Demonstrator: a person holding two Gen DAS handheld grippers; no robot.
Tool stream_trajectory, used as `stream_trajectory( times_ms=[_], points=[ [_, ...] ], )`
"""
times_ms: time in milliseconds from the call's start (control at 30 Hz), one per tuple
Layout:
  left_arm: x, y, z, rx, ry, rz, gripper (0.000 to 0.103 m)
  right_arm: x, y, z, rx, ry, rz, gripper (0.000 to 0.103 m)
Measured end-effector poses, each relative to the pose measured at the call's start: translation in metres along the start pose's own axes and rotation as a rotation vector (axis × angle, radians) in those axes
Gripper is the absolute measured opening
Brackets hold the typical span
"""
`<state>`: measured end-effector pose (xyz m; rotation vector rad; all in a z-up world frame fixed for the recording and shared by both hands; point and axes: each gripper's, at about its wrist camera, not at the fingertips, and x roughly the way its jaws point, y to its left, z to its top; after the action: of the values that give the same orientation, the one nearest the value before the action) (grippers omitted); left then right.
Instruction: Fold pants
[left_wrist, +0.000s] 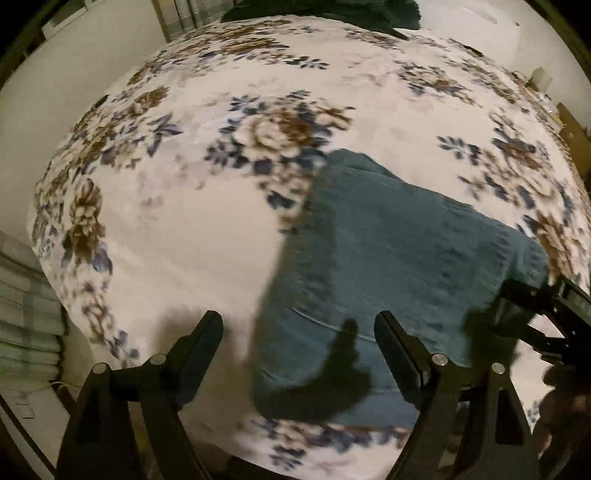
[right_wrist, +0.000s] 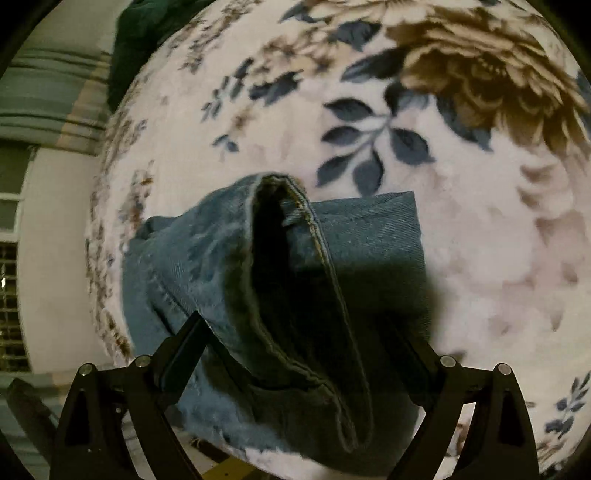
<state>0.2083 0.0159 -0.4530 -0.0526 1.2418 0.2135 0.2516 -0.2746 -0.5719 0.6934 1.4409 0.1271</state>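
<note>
Folded blue jeans lie on a floral blanket. My left gripper hovers over their near left edge, open, with nothing between its fingers. In the right wrist view the jeans show a gaping hemmed opening. The denim lies beneath and between the wide-apart fingers of my right gripper, which is open. The left wrist view catches the right gripper from the side, at the jeans' right edge.
The blanket covers a bed whose edges drop to a pale floor. A dark green cloth lies at the far end. Striped fabric is stacked beside the bed at the left.
</note>
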Motion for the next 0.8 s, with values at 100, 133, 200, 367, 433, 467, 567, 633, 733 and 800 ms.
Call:
stream_trajectory(
  times_ms=[100,133,200,367,433,467,567,633,733,800],
  points=[
    [0.003,0.008,0.005,-0.003,0.000,0.020,0.083,0.005,0.010,-0.005,-0.036,-0.029,-0.008,0.063],
    [0.004,0.011,0.008,-0.009,0.000,0.024,0.083,0.006,0.015,-0.007,-0.050,-0.028,-0.027,0.045],
    [0.004,0.014,0.008,-0.014,0.004,0.028,0.083,0.005,0.021,-0.011,-0.073,-0.035,-0.048,0.028],
    [0.002,0.018,0.014,-0.017,0.008,0.016,0.083,-0.014,0.030,-0.019,-0.081,-0.088,-0.074,0.013],
    [-0.001,0.019,0.016,-0.011,0.005,0.007,0.083,-0.032,0.028,-0.023,-0.059,-0.111,-0.075,0.012],
    [-0.003,0.019,0.017,-0.009,0.005,-0.005,0.083,-0.040,0.025,-0.027,-0.050,-0.125,-0.084,0.012],
    [-0.003,0.016,0.022,-0.008,0.012,-0.035,0.083,-0.072,0.002,-0.037,0.012,-0.167,-0.108,0.012],
    [-0.002,0.013,0.027,-0.007,0.013,-0.050,0.083,-0.090,-0.020,-0.043,0.051,-0.179,-0.126,0.012],
    [0.002,0.000,0.036,0.013,0.019,-0.091,0.083,-0.106,-0.056,-0.051,0.111,-0.188,-0.160,0.012],
    [0.011,-0.014,0.043,0.045,0.031,-0.117,0.083,-0.111,-0.079,-0.053,0.149,-0.187,-0.181,0.012]
  ],
)
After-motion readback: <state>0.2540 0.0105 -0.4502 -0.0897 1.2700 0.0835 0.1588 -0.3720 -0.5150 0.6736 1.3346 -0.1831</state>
